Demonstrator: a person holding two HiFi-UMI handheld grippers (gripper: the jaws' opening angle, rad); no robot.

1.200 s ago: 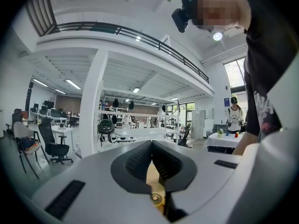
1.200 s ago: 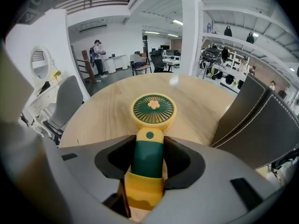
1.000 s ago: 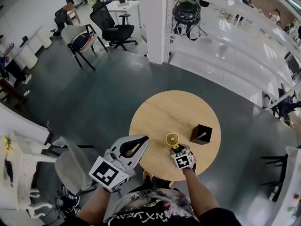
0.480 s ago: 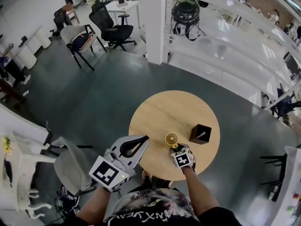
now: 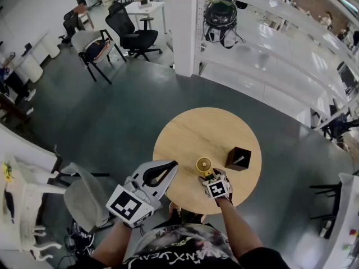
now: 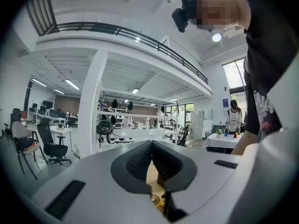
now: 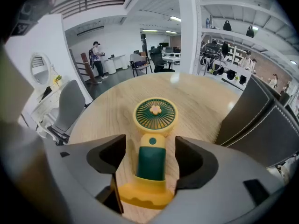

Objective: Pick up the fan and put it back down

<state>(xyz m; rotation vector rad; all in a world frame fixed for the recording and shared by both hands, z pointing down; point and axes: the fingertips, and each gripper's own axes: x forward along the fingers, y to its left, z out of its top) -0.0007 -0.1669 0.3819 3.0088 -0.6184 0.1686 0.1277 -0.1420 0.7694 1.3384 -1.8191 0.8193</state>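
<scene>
— Round table [image 5: 190,129], near edge: the right gripper [image 7: 149,160] has just been opening, jaws loose either side of the fan [image 7: 154,115] handle. The left gripper [image 6: 152,148] is closed, empty.
— A crooked pull-back could snag and drag it toward the dark box [image 7: 261,125] beyond.

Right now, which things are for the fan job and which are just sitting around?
For the job:
fan, standing on the table
right gripper, jaws just been opening, now apart around the fan's handle

Just sitting around:
dark box beside the fan
left gripper, shut and empty
office chair
</scene>
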